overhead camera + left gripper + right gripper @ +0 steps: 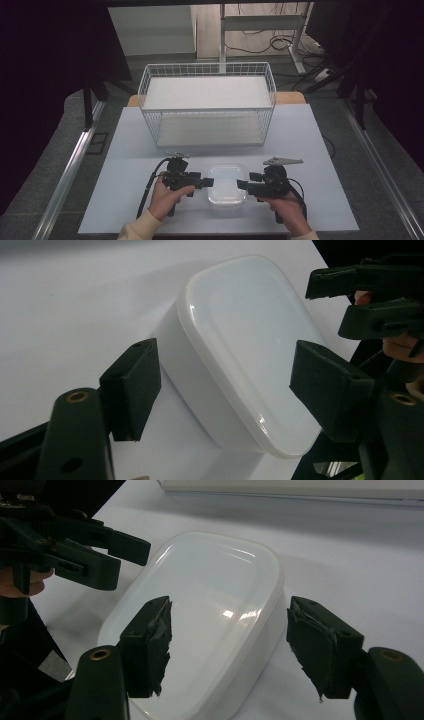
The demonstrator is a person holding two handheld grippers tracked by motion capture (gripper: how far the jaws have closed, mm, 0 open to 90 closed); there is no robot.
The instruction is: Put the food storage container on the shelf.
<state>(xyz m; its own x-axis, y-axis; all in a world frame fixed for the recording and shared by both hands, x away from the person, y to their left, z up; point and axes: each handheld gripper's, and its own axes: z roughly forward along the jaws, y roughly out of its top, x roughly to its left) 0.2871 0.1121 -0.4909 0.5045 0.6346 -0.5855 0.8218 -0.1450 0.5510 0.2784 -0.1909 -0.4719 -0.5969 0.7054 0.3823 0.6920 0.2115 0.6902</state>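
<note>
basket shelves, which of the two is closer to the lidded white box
The lower shelf of the white wire basket: it sits at table level, facing the box; the upper shelf lies above.

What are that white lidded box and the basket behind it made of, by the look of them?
The white box looks like plastic: its lid is smooth and glossy with bright light reflections, and its walls seem slightly milky and translucent. The basket looks like thin metal wire with a white coating, going by its fine open grid of straight rods; the flat white shelves inside could be plastic or painted board, which the pictures leave open.
</note>
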